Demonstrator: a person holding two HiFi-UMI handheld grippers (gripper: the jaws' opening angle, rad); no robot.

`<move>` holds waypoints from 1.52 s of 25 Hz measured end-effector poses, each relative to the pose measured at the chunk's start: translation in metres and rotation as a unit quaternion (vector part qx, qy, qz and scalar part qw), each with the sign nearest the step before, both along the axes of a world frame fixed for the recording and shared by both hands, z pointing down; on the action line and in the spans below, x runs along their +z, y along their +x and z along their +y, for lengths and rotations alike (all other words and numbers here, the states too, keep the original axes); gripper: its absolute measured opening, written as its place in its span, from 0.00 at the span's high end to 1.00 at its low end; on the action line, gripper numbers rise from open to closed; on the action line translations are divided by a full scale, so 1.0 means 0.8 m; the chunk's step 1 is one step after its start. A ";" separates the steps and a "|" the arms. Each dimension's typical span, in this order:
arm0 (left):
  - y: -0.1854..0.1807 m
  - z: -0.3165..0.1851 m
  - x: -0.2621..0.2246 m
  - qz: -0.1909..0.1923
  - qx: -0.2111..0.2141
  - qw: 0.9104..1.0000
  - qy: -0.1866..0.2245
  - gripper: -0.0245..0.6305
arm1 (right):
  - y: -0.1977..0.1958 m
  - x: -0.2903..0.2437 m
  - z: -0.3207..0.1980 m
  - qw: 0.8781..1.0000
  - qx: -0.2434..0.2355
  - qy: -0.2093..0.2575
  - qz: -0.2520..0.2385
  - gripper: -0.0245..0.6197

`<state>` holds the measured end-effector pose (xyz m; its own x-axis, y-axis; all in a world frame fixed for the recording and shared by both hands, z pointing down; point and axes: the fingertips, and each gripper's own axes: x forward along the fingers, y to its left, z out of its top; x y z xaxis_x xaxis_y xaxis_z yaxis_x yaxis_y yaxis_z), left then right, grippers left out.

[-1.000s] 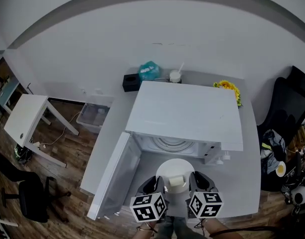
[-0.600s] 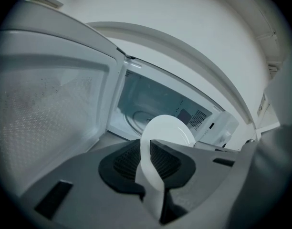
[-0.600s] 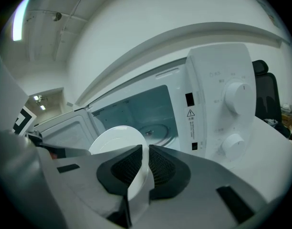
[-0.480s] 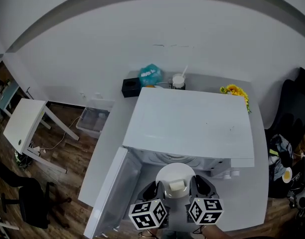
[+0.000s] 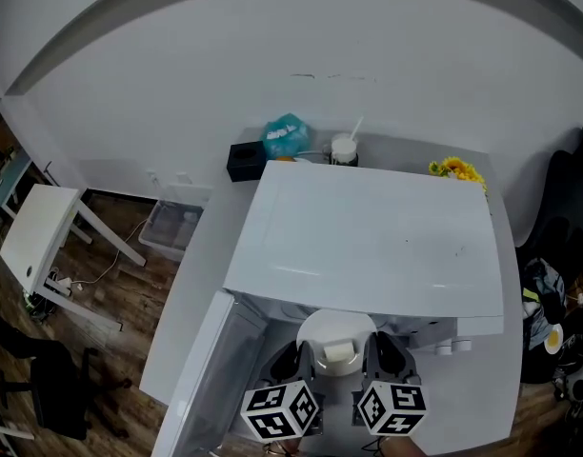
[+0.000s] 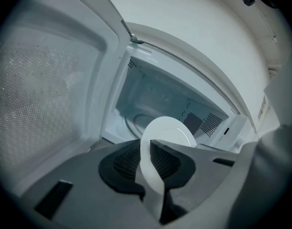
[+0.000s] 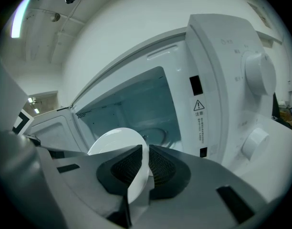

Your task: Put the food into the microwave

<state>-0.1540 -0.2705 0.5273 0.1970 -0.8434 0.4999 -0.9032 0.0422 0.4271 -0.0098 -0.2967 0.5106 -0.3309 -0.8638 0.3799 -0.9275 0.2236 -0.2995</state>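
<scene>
A white plate [image 5: 335,332] carrying a pale block of food [image 5: 337,352] is held at the mouth of the white microwave [image 5: 368,236]. My left gripper [image 5: 296,362] is shut on the plate's left rim [image 6: 151,166]. On the opposite rim [image 7: 136,178], my right gripper [image 5: 377,360] is shut as well. The microwave door [image 5: 211,379] hangs open to the left. The plate's far edge lies under the microwave's top front edge. Inside, the cavity [image 6: 155,104] shows a round turntable [image 7: 158,135].
Control knobs [image 7: 258,73] sit on the microwave's right panel. Behind the microwave stand a black box [image 5: 246,161], a teal bag [image 5: 285,137], a white cup [image 5: 344,148] and yellow flowers [image 5: 456,170]. A white side table [image 5: 34,236] stands at the left, on a wooden floor.
Both grippers have carried the plate forward, from in front of the open microwave to its mouth. The head camera has shifted forward over the microwave.
</scene>
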 end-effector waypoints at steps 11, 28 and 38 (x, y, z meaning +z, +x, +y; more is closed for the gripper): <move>-0.011 -0.042 -0.003 0.006 -0.009 0.999 0.030 0.86 | -0.005 0.005 -0.030 0.999 0.026 0.010 -0.018 0.88; -0.018 -0.087 -0.003 -0.027 -0.014 0.998 0.062 0.86 | -0.012 -0.001 -0.067 0.997 0.059 0.044 0.008 0.88; -0.021 -0.109 0.009 -0.032 -0.011 0.997 0.065 0.86 | -0.015 0.010 -0.088 0.997 0.069 0.043 0.013 0.88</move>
